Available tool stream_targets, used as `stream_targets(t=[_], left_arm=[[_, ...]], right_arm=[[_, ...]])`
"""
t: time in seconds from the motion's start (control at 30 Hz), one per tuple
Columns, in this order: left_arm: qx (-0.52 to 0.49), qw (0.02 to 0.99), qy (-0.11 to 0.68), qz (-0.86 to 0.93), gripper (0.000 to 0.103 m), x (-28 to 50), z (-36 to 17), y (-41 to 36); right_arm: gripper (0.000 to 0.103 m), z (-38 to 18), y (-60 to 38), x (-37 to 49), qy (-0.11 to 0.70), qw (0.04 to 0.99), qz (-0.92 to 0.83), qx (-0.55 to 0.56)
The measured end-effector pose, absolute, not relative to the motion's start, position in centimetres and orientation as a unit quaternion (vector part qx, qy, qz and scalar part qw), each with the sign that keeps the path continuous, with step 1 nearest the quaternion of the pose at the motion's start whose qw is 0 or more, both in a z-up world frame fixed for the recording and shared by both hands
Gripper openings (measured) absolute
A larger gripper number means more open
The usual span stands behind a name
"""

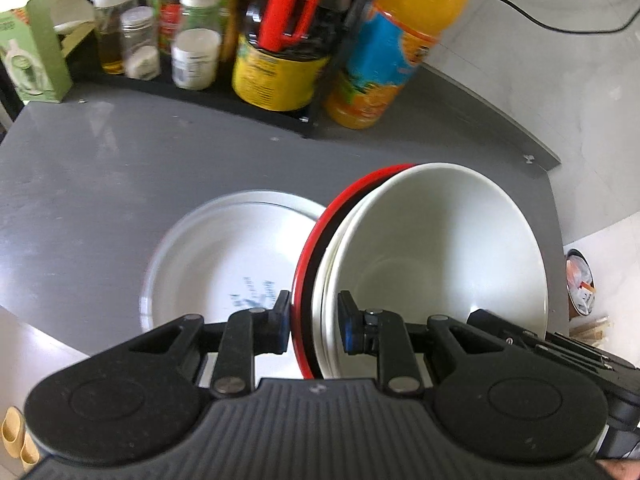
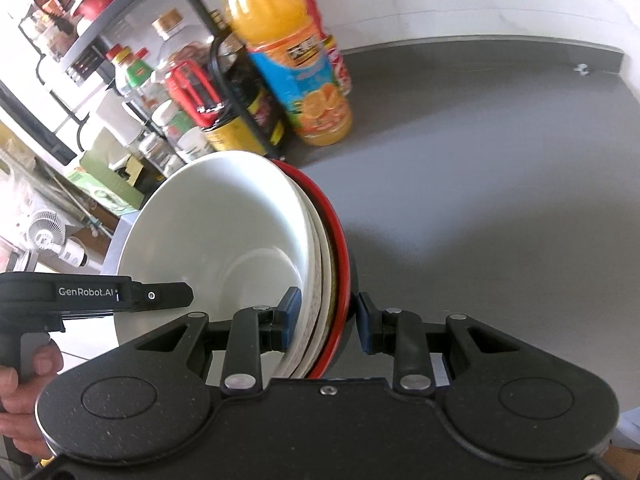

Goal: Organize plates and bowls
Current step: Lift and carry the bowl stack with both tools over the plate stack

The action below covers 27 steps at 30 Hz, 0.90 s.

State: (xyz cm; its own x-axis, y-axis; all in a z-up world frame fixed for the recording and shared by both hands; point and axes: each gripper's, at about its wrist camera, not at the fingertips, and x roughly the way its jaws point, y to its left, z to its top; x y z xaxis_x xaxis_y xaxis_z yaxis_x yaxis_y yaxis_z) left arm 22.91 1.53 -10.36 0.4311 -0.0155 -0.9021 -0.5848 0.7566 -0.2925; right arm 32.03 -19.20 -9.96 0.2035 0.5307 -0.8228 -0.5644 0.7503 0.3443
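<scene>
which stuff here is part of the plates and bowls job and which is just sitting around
Part of the job:
- white bowl, top of the nested stack
- red-rimmed bowl, outermost in the stack
- white plate on the counter
- left hand-held gripper and right hand-held gripper, each straddling the stack's rim

Just sitting around:
- orange juice bottle
- black rack of jars and bottles
- green carton

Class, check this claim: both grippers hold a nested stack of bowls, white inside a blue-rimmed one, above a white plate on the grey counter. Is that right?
One detail is wrong: the outer bowl is red-rimmed, not blue, as both wrist views show. The rest stands: left gripper and right gripper hold the stack, white bowl inside, above the white plate on the grey counter.
</scene>
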Motion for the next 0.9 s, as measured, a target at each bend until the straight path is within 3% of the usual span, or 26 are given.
stream_targets(t=[0.9], left_arm=[[-0.296,0.769,0.543,0.161,0.022,20.6,-14.0,8.2]], right_arm=[[0.029,-12.6,-12.3,29.1,0.575,0.753,0.318,-0.031]])
